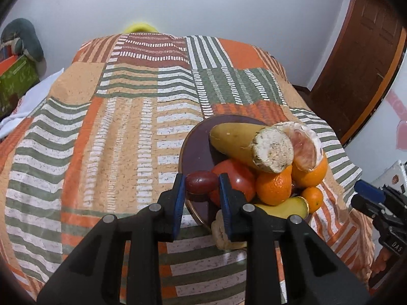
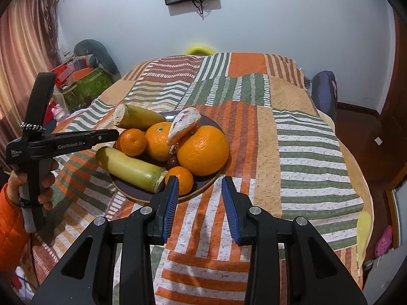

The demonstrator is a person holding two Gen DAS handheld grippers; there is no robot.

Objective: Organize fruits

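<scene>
A dark plate (image 1: pixel 198 147) on the patchwork bedcover holds piled fruit: a cut yellow piece (image 1: pixel 241 139), a peeled citrus wedge (image 1: pixel 302 147), a red tomato (image 1: pixel 236 178) and several oranges. My left gripper (image 1: pixel 201 180) is shut on a small dark red fruit (image 1: pixel 201 181), held just above the plate's near-left rim. In the right wrist view the plate (image 2: pixel 134 192) lies ahead to the left. My right gripper (image 2: pixel 199 185) stands open above the bedcover with nothing between its fingers. A small mandarin (image 2: pixel 179 179) sits just past its left finger. A hand in an orange sleeve (image 2: pixel 10 218) holds the left gripper (image 2: pixel 112 133).
The bedcover (image 1: pixel 114 127) stretches wide to the left of the plate and beyond it. A green box (image 2: pixel 86 86) and clutter stand off the bed's far left. A wooden door (image 1: pixel 368 63) is at the right. The right gripper (image 1: pixel 368 195) shows at the bed's right edge.
</scene>
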